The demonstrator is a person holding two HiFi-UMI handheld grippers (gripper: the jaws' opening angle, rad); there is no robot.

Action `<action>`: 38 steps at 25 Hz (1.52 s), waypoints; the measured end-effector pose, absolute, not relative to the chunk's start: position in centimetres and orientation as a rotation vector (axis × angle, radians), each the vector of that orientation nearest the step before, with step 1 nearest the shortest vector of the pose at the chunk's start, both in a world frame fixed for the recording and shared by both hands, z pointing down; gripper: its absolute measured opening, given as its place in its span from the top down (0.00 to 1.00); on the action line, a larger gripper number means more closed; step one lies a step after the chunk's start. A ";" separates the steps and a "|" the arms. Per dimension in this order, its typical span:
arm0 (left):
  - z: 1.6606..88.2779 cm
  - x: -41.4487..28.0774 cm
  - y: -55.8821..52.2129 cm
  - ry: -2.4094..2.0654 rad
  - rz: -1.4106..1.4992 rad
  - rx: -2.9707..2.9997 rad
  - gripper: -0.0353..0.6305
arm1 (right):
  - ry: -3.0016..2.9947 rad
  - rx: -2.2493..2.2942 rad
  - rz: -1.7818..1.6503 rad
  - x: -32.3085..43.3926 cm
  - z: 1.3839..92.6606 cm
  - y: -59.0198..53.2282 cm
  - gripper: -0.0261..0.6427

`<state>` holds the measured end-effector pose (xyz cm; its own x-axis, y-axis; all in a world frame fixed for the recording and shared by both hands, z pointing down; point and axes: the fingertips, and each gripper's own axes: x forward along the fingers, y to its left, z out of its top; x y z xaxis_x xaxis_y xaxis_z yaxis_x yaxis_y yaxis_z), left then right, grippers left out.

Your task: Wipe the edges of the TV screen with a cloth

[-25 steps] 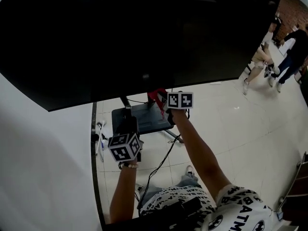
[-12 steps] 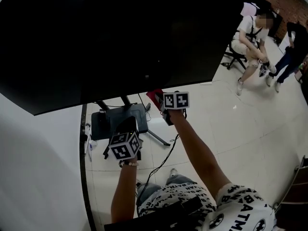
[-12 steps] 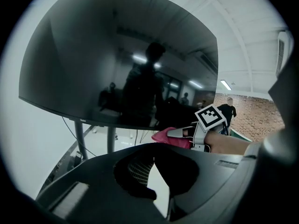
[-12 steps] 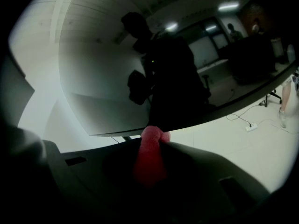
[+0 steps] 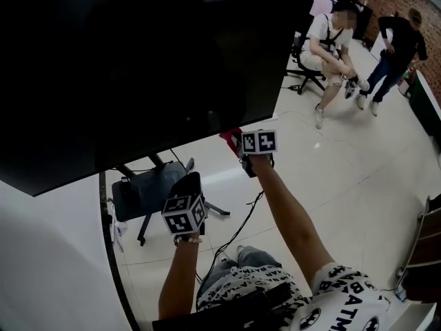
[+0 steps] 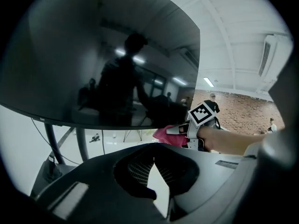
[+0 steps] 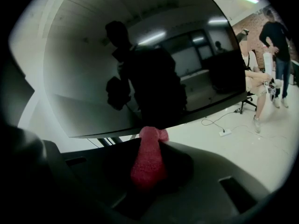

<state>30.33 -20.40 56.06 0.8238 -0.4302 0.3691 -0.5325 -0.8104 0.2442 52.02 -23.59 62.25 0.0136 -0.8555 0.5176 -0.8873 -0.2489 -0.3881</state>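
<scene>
Right gripper (image 5: 236,141) clamps pink cloth (image 7: 148,164) at TV (image 5: 138,61) bottom edge, approx. 5 o'clock of screen. Left gripper (image 6: 153,164) closed, empty. Best: press evenly, slide along edge w/o lifting.

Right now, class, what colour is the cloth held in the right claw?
Pinkish red. The cloth shows best in the right gripper view.

Big TV screen (image 5: 138,61), black and glossy, dark all over and mirroring the room. The cloth (image 7: 148,164) is pink-red and knitted-looking, bunched into a narrow roll and pinched in the right tool (image 7: 150,146). Its top end touches the screen's bottom edge, toward the right end.
</scene>
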 end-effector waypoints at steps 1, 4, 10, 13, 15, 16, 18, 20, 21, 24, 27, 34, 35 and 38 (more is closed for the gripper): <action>55.7 31.0 -20.1 -0.702 0.424 2.681 0.95 | -1.871 2.220 1.057 53.2 62.0 -23.0 0.87; 55.3 33.0 -19.0 -0.647 0.427 2.701 0.95 | -1.816 2.257 1.049 56.2 61.7 -20.9 0.87; 55.7 36.4 -18.5 -0.631 0.418 2.706 0.95 | -1.773 2.282 1.016 60.4 61.9 -18.4 0.87; 56.2 38.4 -18.3 -0.645 0.401 2.697 0.95 | -1.757 2.258 0.966 62.4 62.0 -17.8 0.87; 55.6 40.6 -16.7 -0.659 0.395 2.693 0.95 | -1.760 2.229 0.927 64.3 61.3 -16.3 0.87; 55.1 41.8 -15.8 -0.668 0.392 2.691 0.95 | -1.762 2.214 0.901 65.3 60.8 -15.5 0.87; 54.4 43.6 -14.4 -0.687 0.386 2.687 0.95 | -1.763 2.182 0.838 66.8 59.7 -14.5 0.87; 54.2 44.5 -13.6 -0.710 0.382 2.683 0.95 | -1.781 2.127 0.776 67.3 59.0 -14.3 0.87; 54.3 44.6 -13.1 -0.724 0.382 2.679 0.95 | -1.802 2.082 0.750 67.0 58.8 -14.3 0.87; 54.1 45.4 -11.6 -0.758 0.378 2.674 0.95 | -1.836 1.944 0.635 66.3 57.2 -14.1 0.87; 53.2 46.5 -11.0 -0.770 0.354 2.704 0.95 | -1.823 1.897 0.504 66.7 54.6 -14.4 0.87; 51.6 47.4 -11.2 -0.794 0.324 2.727 0.95 | -1.883 1.874 0.375 66.9 49.2 -15.2 0.87; 51.4 47.4 -11.3 -0.793 0.324 2.729 0.95 | -1.897 1.880 0.365 66.8 48.5 -15.2 0.87; 50.9 47.1 -11.1 -0.777 0.318 2.745 0.95 | -1.959 1.936 0.344 66.2 46.8 -14.4 0.87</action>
